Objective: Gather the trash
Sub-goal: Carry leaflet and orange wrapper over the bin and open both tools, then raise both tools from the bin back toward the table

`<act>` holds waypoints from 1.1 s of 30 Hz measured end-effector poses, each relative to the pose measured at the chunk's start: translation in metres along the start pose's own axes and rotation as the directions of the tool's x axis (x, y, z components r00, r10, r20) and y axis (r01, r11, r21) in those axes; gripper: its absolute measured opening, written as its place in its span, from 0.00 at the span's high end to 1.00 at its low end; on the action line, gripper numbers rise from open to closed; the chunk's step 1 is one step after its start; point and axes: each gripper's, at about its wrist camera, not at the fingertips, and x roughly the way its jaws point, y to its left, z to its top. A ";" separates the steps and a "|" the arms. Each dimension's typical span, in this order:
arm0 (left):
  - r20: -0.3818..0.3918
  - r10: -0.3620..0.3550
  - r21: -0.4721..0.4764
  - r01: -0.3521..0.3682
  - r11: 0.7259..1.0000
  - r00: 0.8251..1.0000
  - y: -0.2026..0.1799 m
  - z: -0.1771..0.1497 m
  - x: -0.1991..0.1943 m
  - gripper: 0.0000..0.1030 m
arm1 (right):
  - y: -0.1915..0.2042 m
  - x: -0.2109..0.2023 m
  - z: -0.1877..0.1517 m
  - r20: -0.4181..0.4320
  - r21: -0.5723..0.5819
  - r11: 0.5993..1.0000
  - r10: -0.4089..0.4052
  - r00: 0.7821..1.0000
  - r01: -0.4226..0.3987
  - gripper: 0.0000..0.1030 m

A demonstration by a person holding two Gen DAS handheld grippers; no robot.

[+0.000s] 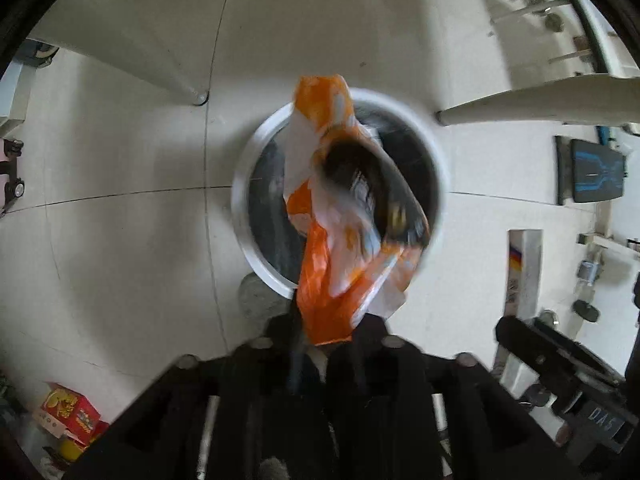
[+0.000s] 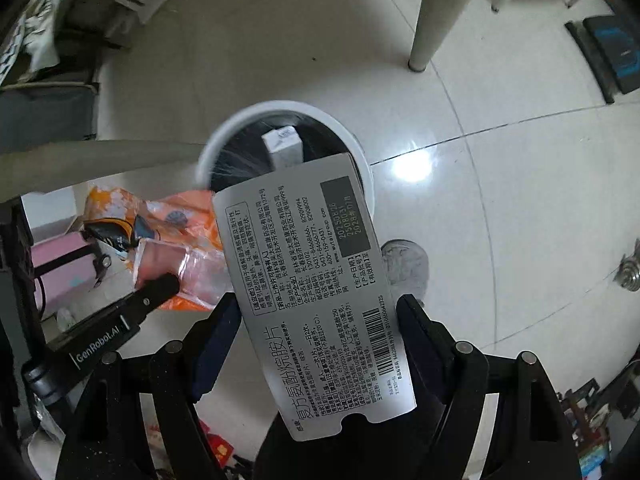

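Note:
A white round bin point(image 1: 240, 184) with a black liner stands on the tiled floor below both grippers. An orange and white plastic wrapper point(image 1: 320, 280) hangs over its mouth, blurred. The wrapper's near end lies between the fingers of my left gripper point(image 1: 328, 332), whose jaws stand a little apart without visibly pressing it. In the right wrist view my right gripper point(image 2: 320, 316) is shut on a silver medicine carton point(image 2: 304, 280) printed with text, held above the bin's point(image 2: 280, 106) near rim. A small white box point(image 2: 284, 144) lies inside the bin. The left gripper point(image 2: 158, 286) and wrapper point(image 2: 180, 216) show at the left.
Pale table legs point(image 1: 192, 92) point(image 2: 424, 20) stand close to the bin. A grey shoe point(image 2: 404, 264) rests beside the bin's near side. A dark flat device point(image 2: 612, 52) lies on the floor at the right. A red box point(image 1: 68, 408) and a pink case point(image 2: 60, 264) sit at the left.

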 end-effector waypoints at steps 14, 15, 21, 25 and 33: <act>0.151 0.194 -0.061 -0.186 0.981 0.969 0.051 -0.014 0.002 0.13 | 0.010 0.095 0.047 0.020 0.056 0.991 0.122 0.992 -0.123 0.00; 0.157 0.198 -0.059 -0.191 0.980 0.968 0.057 -0.014 -0.002 0.13 | 0.012 0.093 0.046 0.032 0.046 0.992 0.114 0.993 -0.116 0.00; 0.154 0.216 -0.034 -0.213 0.976 0.964 0.041 -0.022 -0.018 0.13 | 0.022 0.069 0.035 0.079 -0.032 0.999 -0.016 0.997 0.018 0.00; 0.152 0.225 -0.018 -0.225 0.974 0.962 0.029 -0.026 -0.032 0.13 | 0.026 0.050 0.029 0.089 -0.072 0.993 -0.091 0.992 0.098 0.00; 0.174 0.226 -0.013 -0.227 0.974 0.959 0.013 -0.041 -0.075 0.13 | 0.032 -0.003 0.013 0.120 -0.134 0.978 -0.142 0.983 0.158 0.00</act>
